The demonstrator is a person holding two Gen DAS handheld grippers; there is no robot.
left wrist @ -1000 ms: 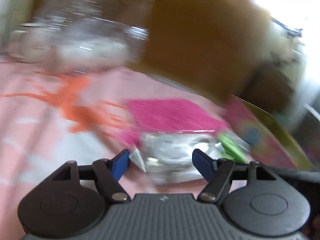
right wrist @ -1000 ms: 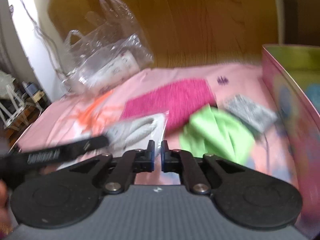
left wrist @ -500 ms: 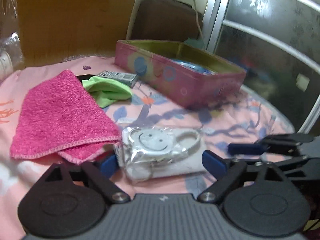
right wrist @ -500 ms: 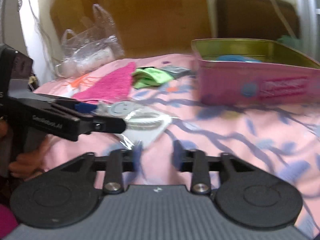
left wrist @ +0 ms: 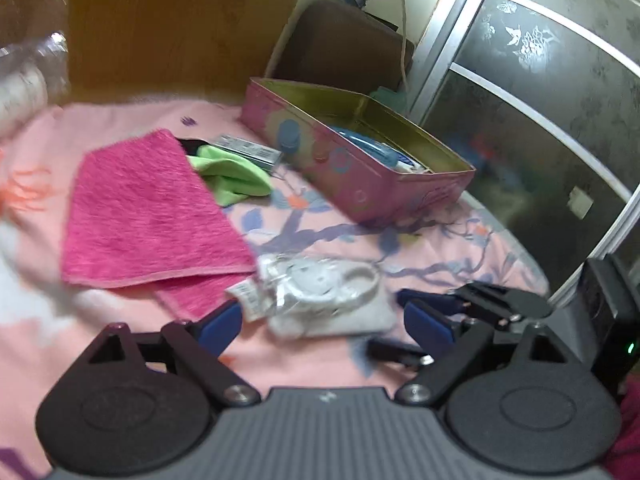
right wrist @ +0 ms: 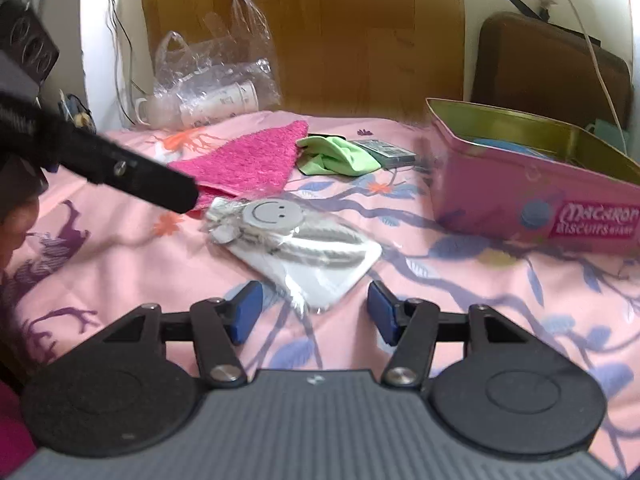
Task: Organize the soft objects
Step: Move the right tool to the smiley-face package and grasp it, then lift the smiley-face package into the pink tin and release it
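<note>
Both claws, left (left wrist: pixel 322 326) and right (right wrist: pixel 315 311), gaped wide around the packet (right wrist: pixel 308 246). Probably about to grab; next, into the tin (right wrist: pixel 500 196).

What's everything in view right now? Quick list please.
smiley packet: 1, white-grey in clear wrap, on bedsheet between both grippers
towel: 1, magenta, behind packet
green cloth: 1, lime, right of towel
small box: 1, grey, beside green cloth
biscuit tin: 1, pink, open, far right
plastic bag: 1, clear, by headboard
left gripper: open, fingers blue
right gripper: open
</note>
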